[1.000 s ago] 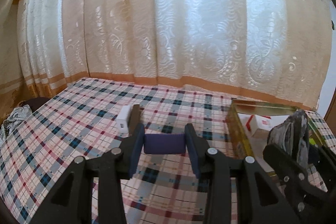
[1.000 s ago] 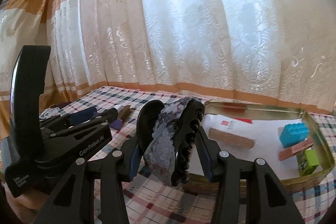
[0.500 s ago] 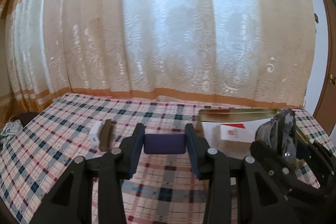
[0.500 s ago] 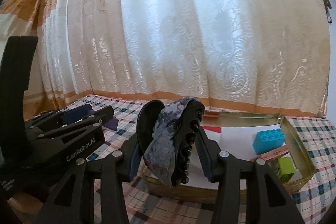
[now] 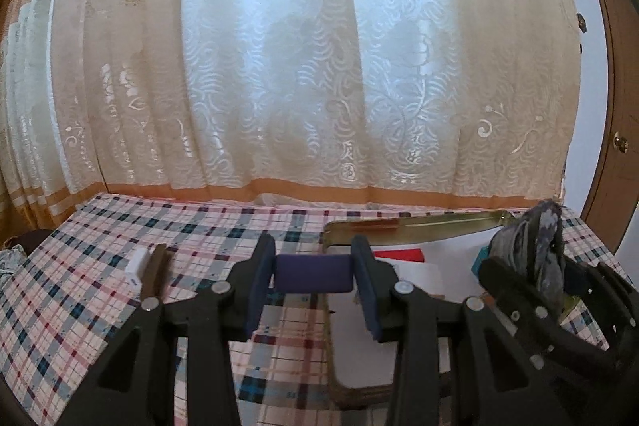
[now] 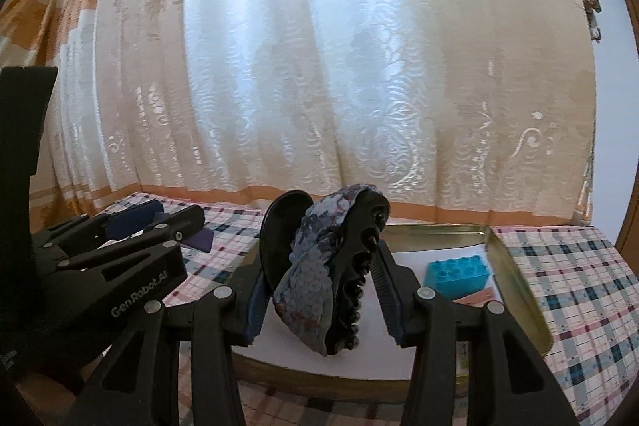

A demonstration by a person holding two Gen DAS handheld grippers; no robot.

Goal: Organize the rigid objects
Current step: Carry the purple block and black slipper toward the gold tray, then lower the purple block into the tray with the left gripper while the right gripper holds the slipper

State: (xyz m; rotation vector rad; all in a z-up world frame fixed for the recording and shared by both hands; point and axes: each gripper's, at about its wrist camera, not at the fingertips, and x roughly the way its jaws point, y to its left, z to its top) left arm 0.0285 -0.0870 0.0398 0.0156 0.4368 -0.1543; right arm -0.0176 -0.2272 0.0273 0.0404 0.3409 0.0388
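My left gripper (image 5: pixel 313 277) is shut on a small purple block (image 5: pixel 311 272), held above the checked tablecloth at the left rim of a gold tin tray (image 5: pixel 403 224). To its right, my right gripper (image 5: pixel 537 266) holds a dark mottled hair claw (image 5: pixel 539 246). In the right wrist view my right gripper (image 6: pixel 319 286) is shut on that claw (image 6: pixel 311 286), hovering over the near left part of the tray (image 6: pixel 519 290). The left gripper (image 6: pixel 167 226) sits at the left with the purple block (image 6: pixel 201 240) showing past its fingers.
The tray is lined with white paper and holds a blue toy brick (image 6: pixel 457 272), a pinkish bar (image 6: pixel 475 297) and a red-and-white card (image 5: pixel 399 254). A white block (image 5: pixel 137 264) and a brown stick (image 5: pixel 157 274) lie on the cloth at the left. A lace curtain hangs behind the table.
Both grippers have moved to the right with their objects still gripped. The tray now lies closer and more central; the white block and brown stick have slid off to the left.
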